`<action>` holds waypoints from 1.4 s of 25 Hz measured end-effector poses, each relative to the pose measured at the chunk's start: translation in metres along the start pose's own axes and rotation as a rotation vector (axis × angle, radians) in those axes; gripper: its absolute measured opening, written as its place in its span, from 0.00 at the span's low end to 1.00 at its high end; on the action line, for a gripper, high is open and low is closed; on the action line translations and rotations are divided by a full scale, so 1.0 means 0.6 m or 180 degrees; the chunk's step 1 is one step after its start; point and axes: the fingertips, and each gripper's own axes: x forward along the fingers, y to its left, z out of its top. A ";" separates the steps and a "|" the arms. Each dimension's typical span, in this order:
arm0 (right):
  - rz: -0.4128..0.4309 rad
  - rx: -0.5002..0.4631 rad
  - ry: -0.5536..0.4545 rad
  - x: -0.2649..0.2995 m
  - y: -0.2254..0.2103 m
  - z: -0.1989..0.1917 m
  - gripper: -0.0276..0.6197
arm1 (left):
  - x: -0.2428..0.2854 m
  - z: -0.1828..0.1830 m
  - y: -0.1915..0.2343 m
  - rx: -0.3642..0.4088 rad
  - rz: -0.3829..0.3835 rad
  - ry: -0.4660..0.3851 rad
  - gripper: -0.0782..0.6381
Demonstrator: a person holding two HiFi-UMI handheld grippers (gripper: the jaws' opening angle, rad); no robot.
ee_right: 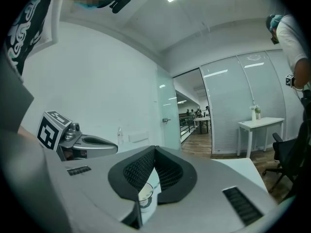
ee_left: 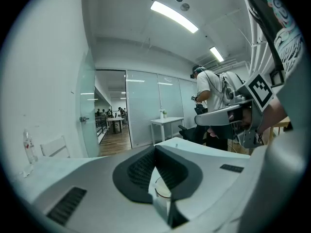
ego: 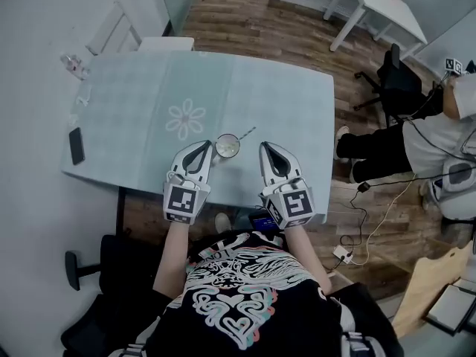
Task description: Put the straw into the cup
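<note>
A small clear cup point(ego: 227, 146) stands on the pale green tablecloth point(ego: 134, 110) near the table's front edge. A thin straw point(ego: 247, 133) lies flat just right of and behind the cup. My left gripper point(ego: 206, 145) hovers immediately left of the cup, jaws shut and empty. My right gripper point(ego: 265, 147) is to the cup's right, near the straw, also shut on nothing. Through the narrow slit under each pair of jaws the cup point(ee_left: 163, 191) point(ee_right: 145, 193) shows. In the left gripper view, the right gripper's body is at the right.
A dark phone point(ego: 76, 145) lies at the table's left edge, a clear bottle point(ego: 72, 64) at the far left corner. A white chair point(ego: 119, 32) stands behind. A person point(ego: 416, 132) sits at the right by an office chair point(ego: 394, 80); cables point(ego: 357, 229) trail on the floor.
</note>
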 end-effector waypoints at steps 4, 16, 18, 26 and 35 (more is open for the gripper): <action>0.0005 0.0009 0.0020 -0.003 0.003 -0.002 0.07 | -0.005 -0.002 -0.007 0.0010 -0.0003 0.0021 0.12; 0.0084 0.0020 0.0055 0.003 0.001 -0.006 0.07 | -0.005 -0.003 -0.002 -0.0071 0.0066 0.0030 0.12; 0.0105 0.0016 0.0069 0.005 0.002 -0.008 0.07 | -0.003 -0.005 -0.003 -0.0074 0.0062 0.0055 0.12; 0.0104 0.0038 0.0084 0.008 -0.006 -0.012 0.07 | 0.005 -0.010 -0.002 -0.0094 0.0069 0.0073 0.12; 0.0174 0.0075 0.0121 0.011 -0.006 -0.020 0.07 | 0.010 -0.015 -0.001 -0.0115 0.0082 0.0108 0.12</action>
